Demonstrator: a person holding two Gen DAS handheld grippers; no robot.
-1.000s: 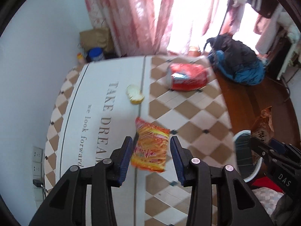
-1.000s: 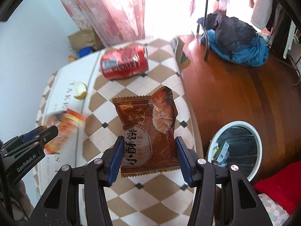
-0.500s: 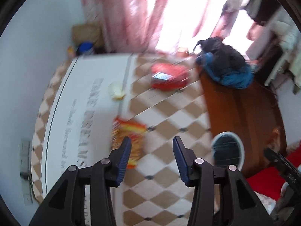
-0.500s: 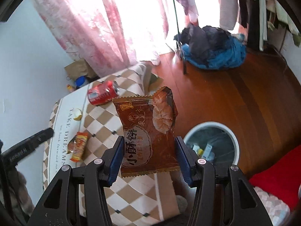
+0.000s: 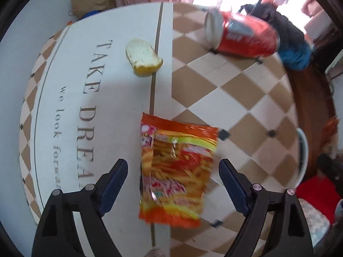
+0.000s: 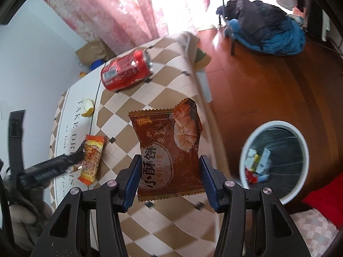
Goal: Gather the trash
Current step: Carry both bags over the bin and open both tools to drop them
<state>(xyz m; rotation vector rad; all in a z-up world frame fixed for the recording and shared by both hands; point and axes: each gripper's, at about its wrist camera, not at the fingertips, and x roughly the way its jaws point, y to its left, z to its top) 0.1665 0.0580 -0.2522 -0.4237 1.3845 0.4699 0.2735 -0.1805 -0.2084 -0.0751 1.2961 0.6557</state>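
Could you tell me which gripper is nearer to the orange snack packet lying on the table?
Left. The left gripper is right over the orange snack packet, jaws opening either side of it. The right gripper holds a brown wrapper off to the side, toward the bin.

We read "TAKE DREA" in large capitals on the tablecloth (image 5: 70, 90), and under it a smaller line, "we look forwa", both cut off by the gripper. On the brown snack packet (image 6: 169, 152) we make out large white Chinese characters, "小酥饼". The print on the orange snack packet (image 5: 175, 169) and the red can (image 5: 246, 36) is too blurred for us to read.
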